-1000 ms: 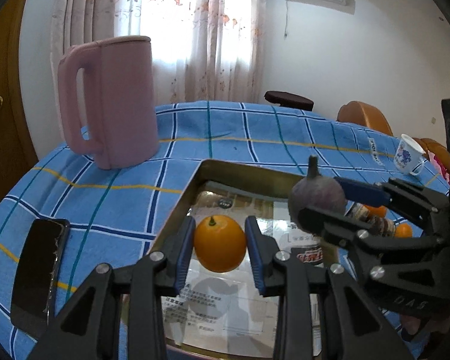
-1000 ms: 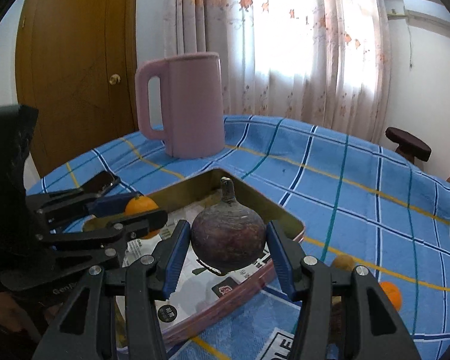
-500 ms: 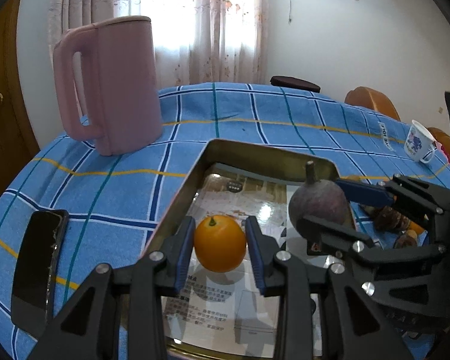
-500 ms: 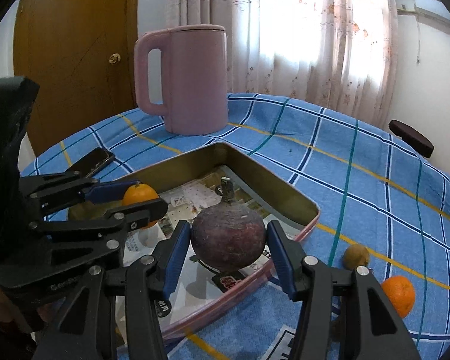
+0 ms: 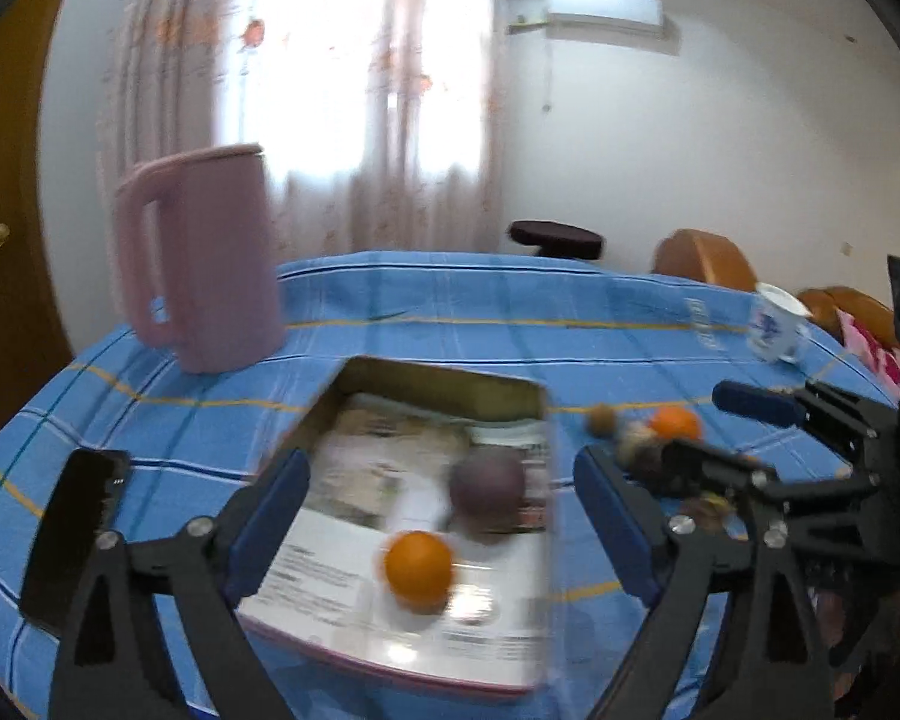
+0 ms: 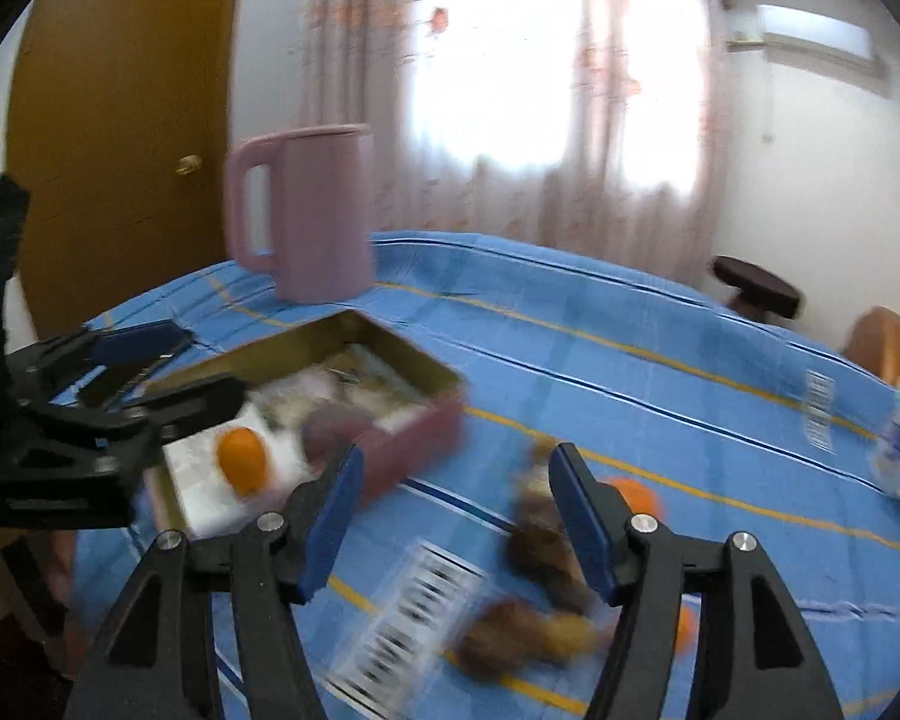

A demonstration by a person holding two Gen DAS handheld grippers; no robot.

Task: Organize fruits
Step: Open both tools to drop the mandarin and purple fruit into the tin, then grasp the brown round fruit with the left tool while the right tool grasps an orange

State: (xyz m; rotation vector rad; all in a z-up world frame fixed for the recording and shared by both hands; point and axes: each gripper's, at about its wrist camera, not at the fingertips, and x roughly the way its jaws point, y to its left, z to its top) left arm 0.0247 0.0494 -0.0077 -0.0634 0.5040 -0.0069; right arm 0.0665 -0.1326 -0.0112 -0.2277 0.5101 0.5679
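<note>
Both my grippers angle down over the blue checked table: my left gripper [image 5: 444, 516] is opening wide with the orange [image 5: 419, 570] lying loose between its pads, in the tin tray [image 5: 450, 387] beside the dark purple fruit [image 5: 487, 483] (both blurred). My right gripper [image 6: 453, 510] is opening too, empty — only its camera shows the heap of small fruits [image 6: 546, 600] under it, probably longans.
</note>
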